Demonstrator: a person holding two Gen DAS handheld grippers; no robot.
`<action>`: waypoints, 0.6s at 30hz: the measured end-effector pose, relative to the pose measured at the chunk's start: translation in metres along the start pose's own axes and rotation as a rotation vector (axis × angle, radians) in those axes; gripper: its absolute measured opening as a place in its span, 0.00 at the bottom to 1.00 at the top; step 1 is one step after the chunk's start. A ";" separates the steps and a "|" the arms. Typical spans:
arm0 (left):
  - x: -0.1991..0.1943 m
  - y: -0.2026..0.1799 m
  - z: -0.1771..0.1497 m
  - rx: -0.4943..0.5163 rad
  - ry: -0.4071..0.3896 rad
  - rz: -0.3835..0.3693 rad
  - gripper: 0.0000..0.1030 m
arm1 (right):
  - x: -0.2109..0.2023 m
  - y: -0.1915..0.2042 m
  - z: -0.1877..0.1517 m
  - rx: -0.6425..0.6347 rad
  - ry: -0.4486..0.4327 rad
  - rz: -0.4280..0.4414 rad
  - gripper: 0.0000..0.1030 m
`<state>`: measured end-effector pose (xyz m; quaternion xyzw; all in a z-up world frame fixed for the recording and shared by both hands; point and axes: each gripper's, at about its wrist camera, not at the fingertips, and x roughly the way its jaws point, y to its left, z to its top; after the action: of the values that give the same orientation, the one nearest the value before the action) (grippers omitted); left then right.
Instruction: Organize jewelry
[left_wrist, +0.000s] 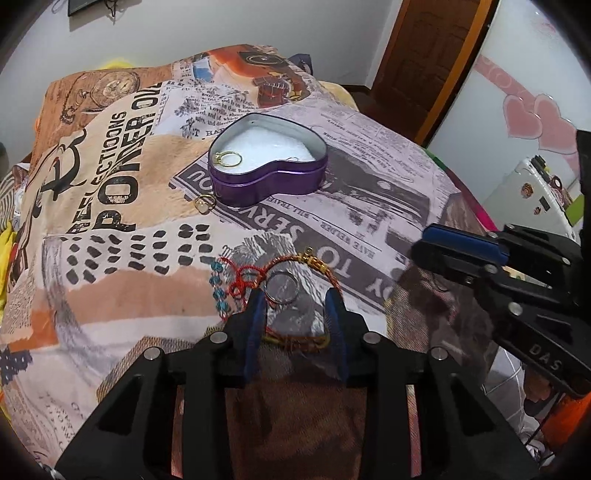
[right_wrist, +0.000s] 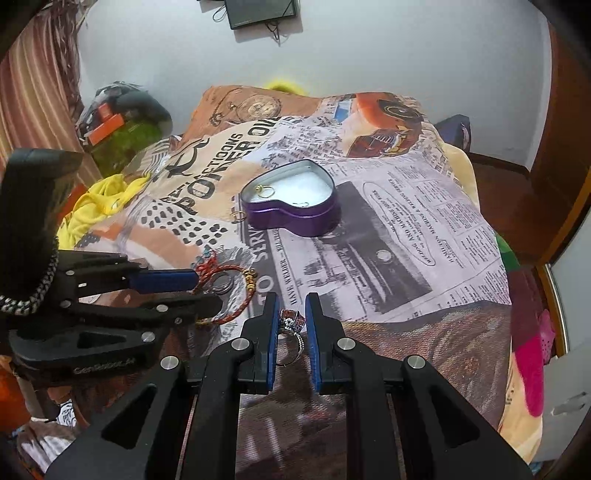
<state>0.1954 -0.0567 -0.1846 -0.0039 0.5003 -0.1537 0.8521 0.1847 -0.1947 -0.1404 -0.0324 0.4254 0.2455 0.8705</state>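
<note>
A purple heart-shaped tin (left_wrist: 275, 181) (right_wrist: 295, 218) stands open on the printed blanket, with a gold ring (left_wrist: 229, 158) (right_wrist: 266, 191) on its white lining. Another gold ring (left_wrist: 204, 202) (right_wrist: 239, 216) lies on the blanket just left of the tin. My left gripper (left_wrist: 297, 295) (right_wrist: 207, 290) is open around a silver ring (left_wrist: 282, 287) that lies inside a red braided bracelet (left_wrist: 255, 275) (right_wrist: 229, 314). My right gripper (right_wrist: 291, 306) (left_wrist: 424, 243) holds a jewelled silver ring (right_wrist: 291, 325) between its blue pads, just above the blanket.
The printed blanket (left_wrist: 369, 192) (right_wrist: 424, 229) covers a bed and drops off at the right and near edges. Yellow cloth (right_wrist: 99, 206) and clutter lie at the left. A wooden door (left_wrist: 424, 55) and a white cabinet (left_wrist: 532, 192) stand to the right.
</note>
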 end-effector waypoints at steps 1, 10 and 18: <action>0.002 0.001 0.001 -0.004 0.003 0.002 0.32 | 0.000 -0.001 0.000 0.002 0.000 0.002 0.12; 0.014 0.008 0.008 -0.015 0.000 0.025 0.32 | 0.004 -0.010 0.001 0.010 -0.001 0.014 0.12; 0.007 0.003 0.008 0.008 -0.012 0.028 0.25 | 0.005 -0.012 0.001 0.015 0.002 0.019 0.12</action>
<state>0.2060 -0.0571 -0.1875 0.0057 0.4945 -0.1439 0.8572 0.1930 -0.2035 -0.1453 -0.0221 0.4284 0.2503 0.8679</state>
